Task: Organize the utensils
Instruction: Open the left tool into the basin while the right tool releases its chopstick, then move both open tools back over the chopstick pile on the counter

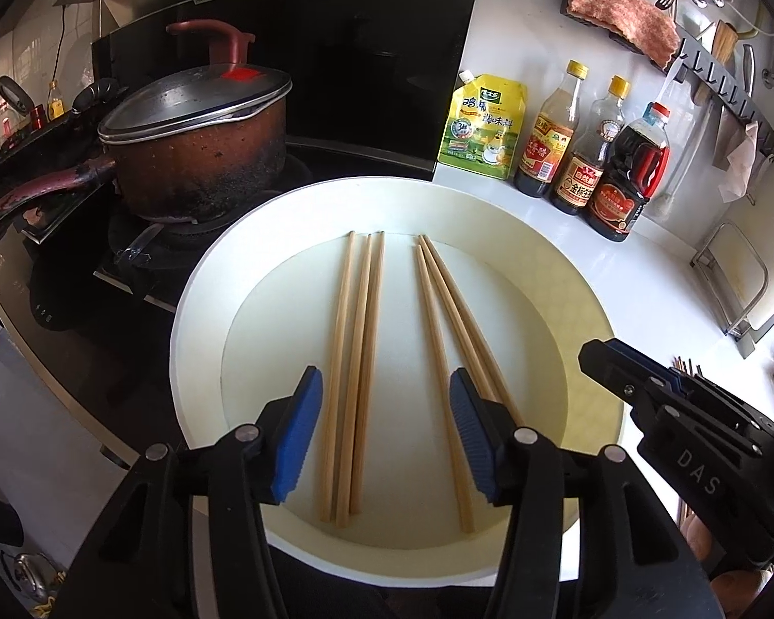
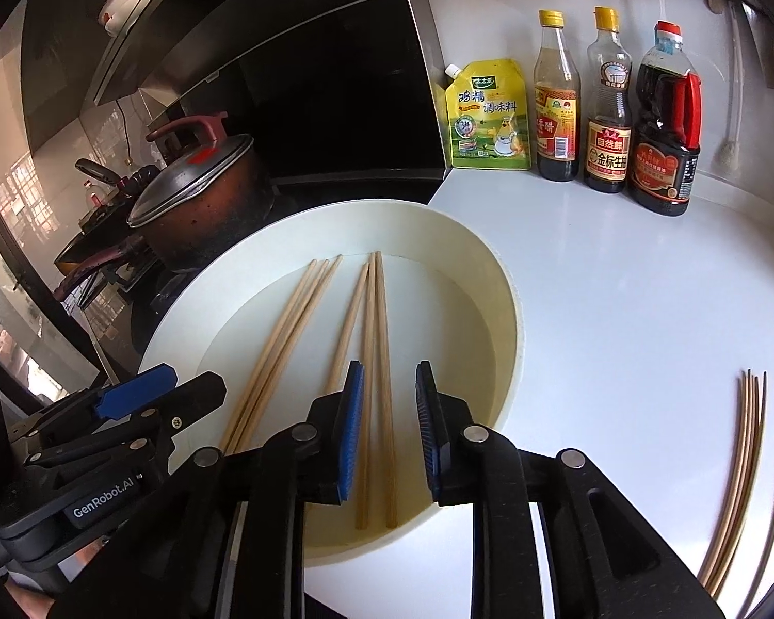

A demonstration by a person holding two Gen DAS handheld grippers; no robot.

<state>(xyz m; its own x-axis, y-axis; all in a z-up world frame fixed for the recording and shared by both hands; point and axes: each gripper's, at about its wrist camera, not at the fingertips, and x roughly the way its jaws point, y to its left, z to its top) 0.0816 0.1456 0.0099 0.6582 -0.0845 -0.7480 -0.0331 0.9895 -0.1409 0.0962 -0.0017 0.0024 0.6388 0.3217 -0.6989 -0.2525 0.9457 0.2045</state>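
A white round basin (image 1: 201,278) holds two bundles of wooden chopsticks: a left bundle of three (image 1: 353,361) and a right bundle of three (image 1: 441,320). My left gripper (image 1: 384,430) is open above the basin, its fingers straddling the left bundle. In the right wrist view the basin (image 2: 505,320) shows the same bundles, left (image 2: 284,345) and right (image 2: 374,361). My right gripper (image 2: 389,436) is open over the right bundle. More chopsticks (image 2: 743,469) lie on the white counter at the right.
A lidded brown pot (image 1: 201,139) sits on the black stove at the left. A yellow seasoning pouch (image 1: 482,126) and three sauce bottles (image 1: 583,144) stand at the back wall. A wall rack (image 1: 717,82) carries a pink cloth and utensils. A wire rack (image 1: 738,289) stands right.
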